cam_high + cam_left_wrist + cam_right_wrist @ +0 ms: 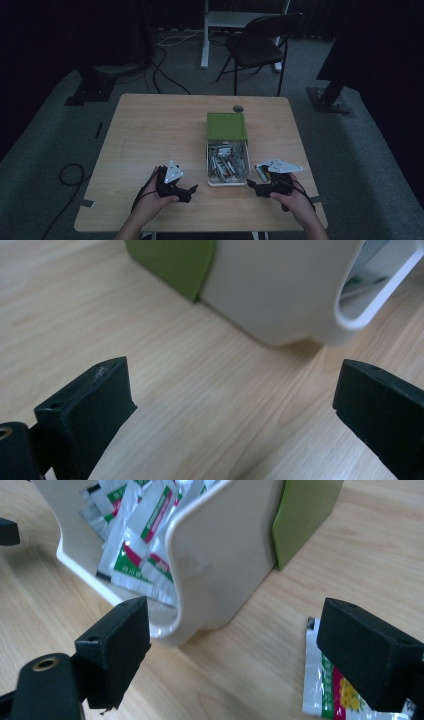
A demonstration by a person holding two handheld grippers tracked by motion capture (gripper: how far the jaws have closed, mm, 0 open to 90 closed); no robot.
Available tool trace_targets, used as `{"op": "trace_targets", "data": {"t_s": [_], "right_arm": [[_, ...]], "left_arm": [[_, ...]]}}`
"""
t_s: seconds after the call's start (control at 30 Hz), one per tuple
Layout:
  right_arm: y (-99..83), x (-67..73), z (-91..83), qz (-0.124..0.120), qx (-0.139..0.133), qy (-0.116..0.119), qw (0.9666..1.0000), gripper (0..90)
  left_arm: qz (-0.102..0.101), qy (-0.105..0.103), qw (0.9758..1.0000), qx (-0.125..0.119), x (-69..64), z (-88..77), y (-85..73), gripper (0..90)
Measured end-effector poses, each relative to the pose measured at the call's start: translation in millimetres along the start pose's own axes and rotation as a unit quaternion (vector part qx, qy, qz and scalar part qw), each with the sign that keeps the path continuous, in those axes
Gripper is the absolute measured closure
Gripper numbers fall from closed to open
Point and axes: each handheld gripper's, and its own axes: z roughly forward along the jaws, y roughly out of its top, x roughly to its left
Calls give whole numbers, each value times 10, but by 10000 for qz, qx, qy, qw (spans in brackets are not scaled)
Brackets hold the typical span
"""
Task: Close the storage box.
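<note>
1. High view: a pale wooden tabletop [150, 130] with rounded corners stands on a grey carpeted floor [45, 130] in a dim room with dark walls. A white box [227, 163] full of sachets lies right of the middle, its green lid [227, 125] flat on the wood at the far end. A small round grommet [238, 108] sits in the wood just beyond the lid. The left gripper [192, 189], held in a hand [150, 205], rests near the front edge, left of the box and apart from it. The right gripper [251, 183], in the other hand [299, 202], sits just beside the box's near right corner. Behind the tabletop are a black folding chair [260, 42], a white desk frame [235, 20], loose cables [165, 65] and two dark stand bases [92, 87].

2. Left gripper view: the jaws stand wide apart with nothing between them, low over the light-grained wood. The box's white wall [280, 285] rises ahead and the lid's edge [175, 262] lies beside it.

3. Right gripper view: the jaws are spread wide and grip nothing. The box's rounded corner [220, 570] is ahead between them, with red, green and white sachets [140, 535] crowded inside. One loose sachet [325, 680] lies flat on the wood outside the box, partly hidden by the right-hand jaw. The lid [305, 515] leans against the box's far end.
</note>
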Motion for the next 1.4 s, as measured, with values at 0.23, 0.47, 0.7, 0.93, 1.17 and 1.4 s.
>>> {"op": "trace_targets", "data": {"t_s": [0.23,0.47,0.7,0.93,1.17,1.4], "right_arm": [[83,-9,12,22,-130,-4,9999,136],[96,-34,19,120,-191,-28,9997,137],[98,-52,15,195,-225,-44,9995,137],[115,-85,17,254,-262,-61,9993,138],[123,-81,59,225,-240,-90,9994,139],[124,-91,75,254,-208,-68,9994,135]], "left_arm": [[72,-129,9998,-146,-44,70,146,31],[156,-243,9994,-215,-140,148,250,31],[241,-258,9992,-206,-178,190,323,31],[173,-208,9993,-274,-141,228,363,31],[361,-42,9992,-193,-107,266,388,31],[220,-58,9995,-230,-60,271,399,30]]}}
